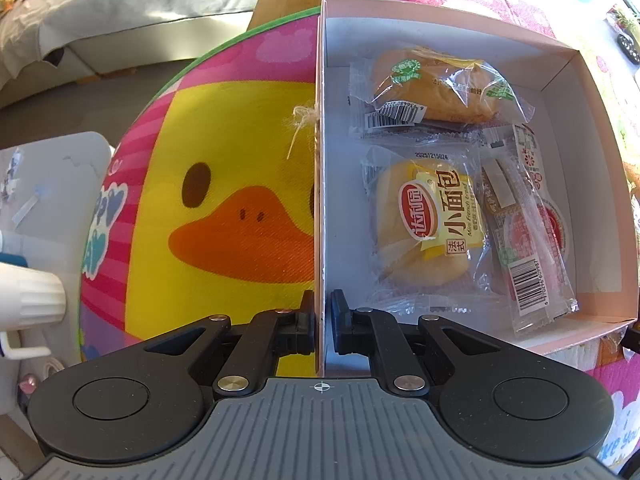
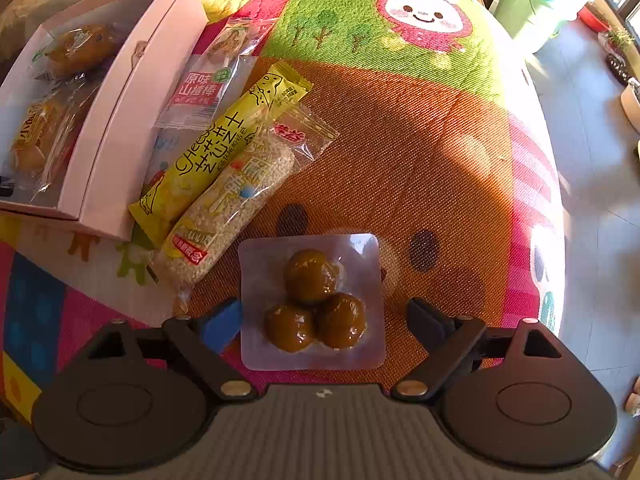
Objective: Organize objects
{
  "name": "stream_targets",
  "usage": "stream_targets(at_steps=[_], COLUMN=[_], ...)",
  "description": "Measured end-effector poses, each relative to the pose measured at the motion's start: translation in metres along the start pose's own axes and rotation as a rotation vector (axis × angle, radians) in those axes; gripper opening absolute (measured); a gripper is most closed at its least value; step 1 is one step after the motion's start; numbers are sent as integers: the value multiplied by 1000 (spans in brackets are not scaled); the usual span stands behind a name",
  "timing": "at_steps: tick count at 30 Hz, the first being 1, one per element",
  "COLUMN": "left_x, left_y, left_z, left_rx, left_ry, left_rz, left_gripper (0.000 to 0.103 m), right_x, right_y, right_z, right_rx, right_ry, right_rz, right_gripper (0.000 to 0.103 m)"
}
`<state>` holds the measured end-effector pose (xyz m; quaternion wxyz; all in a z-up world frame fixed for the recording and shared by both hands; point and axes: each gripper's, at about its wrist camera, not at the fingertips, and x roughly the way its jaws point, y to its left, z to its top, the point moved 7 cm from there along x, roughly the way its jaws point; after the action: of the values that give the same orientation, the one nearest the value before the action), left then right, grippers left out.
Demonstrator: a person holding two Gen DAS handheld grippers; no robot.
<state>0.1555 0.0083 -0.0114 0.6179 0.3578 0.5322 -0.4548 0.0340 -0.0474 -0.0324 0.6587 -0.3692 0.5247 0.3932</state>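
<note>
The left gripper (image 1: 320,322) is clenched on the white box (image 1: 319,160) wall. The right gripper (image 2: 324,320) is spread wide around the pouch of three brown balls (image 2: 314,300). Inside the box lie three wrapped snacks; three more packets wait beside it.

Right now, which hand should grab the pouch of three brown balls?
Right. Its tongs are open around the pouch on the mat. The left tongs are shut on the box wall, holding it steady.
</note>
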Motion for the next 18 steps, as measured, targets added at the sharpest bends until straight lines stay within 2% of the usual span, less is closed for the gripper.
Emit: stream_targets(at_steps=[3, 9, 13, 18], left_x=[0, 1, 1, 1], left_y=[1, 5, 7, 9], left_z=[0, 0, 1, -1], left_rx=[11, 13, 33, 45], left_ry=[-5, -12, -12, -15], left_rz=[-25, -69, -98, -137], left_gripper=[9, 7, 8, 11], right_x=[-4, -36, -88, -169], right_y=[5, 9, 20, 52], right_z=[5, -3, -4, -2], right_rx=[22, 136, 233, 265], right_ry=[17, 31, 7, -61], right_rz=[3, -23, -15, 4], right_gripper=[77, 76, 76, 76])
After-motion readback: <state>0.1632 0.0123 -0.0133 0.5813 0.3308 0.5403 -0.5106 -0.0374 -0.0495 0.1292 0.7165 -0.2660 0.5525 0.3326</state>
